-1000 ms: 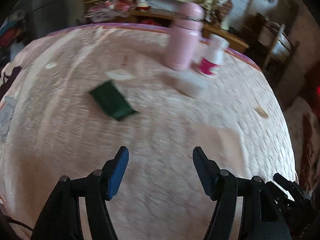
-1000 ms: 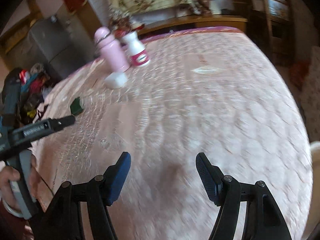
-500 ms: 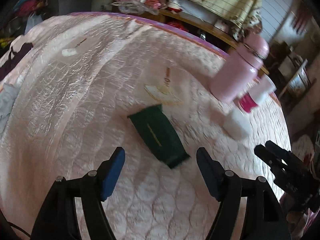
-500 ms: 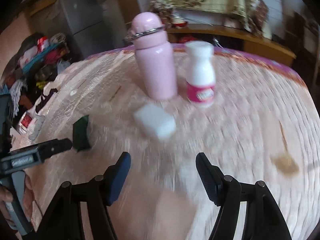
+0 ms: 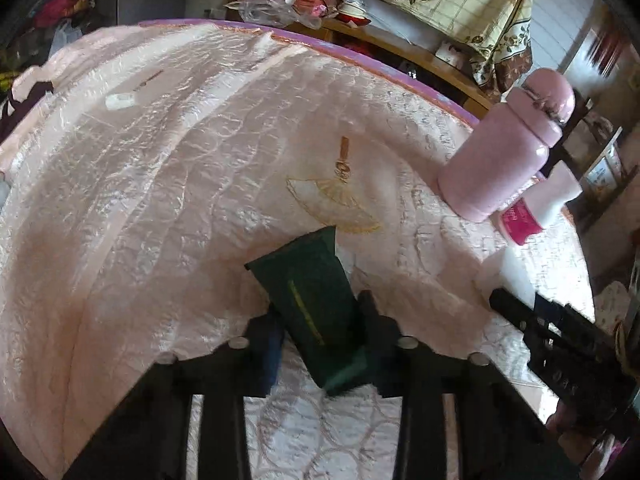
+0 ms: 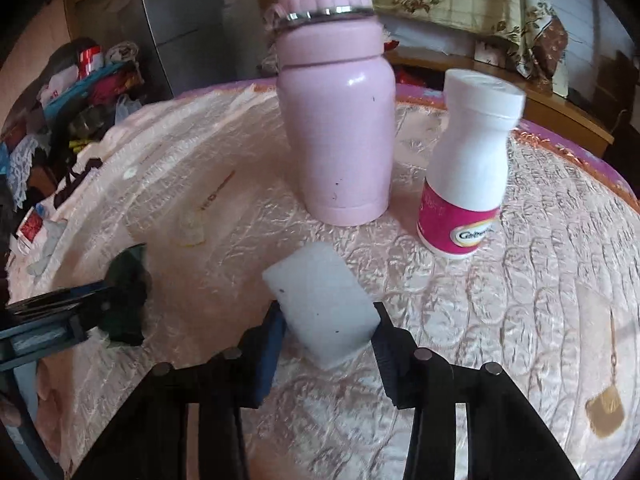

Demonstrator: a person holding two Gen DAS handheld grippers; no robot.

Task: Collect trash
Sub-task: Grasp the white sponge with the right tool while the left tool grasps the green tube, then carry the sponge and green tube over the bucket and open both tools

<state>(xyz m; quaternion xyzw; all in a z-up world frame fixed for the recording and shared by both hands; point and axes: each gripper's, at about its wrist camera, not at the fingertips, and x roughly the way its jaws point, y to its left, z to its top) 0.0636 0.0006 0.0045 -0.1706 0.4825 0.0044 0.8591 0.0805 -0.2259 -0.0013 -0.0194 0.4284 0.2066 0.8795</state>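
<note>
A dark green packet (image 5: 308,292) lies on the pink quilted bedcover (image 5: 160,200). My left gripper (image 5: 322,338) is shut on it, a pad on each long side. The same packet (image 6: 128,276) shows at the left of the right wrist view. A white foam block (image 6: 324,300) sits between the fingers of my right gripper (image 6: 328,332). Its jaws are closing, and both pads touch the block's sides. A small white scrap (image 5: 119,100) lies far off on the cover. A crumpled pale scrap (image 6: 192,228) lies left of the block.
A pink flask (image 6: 336,120) and a white bottle with a pink label (image 6: 468,168) stand upright just behind the block. The bed's purple edge (image 5: 360,56) runs behind them. Wooden furniture and piled clothes lie beyond.
Both grippers were open half a second ago. The left one came down over the green packet and shut on it. The right one moved up to the white block and closed around it.
</note>
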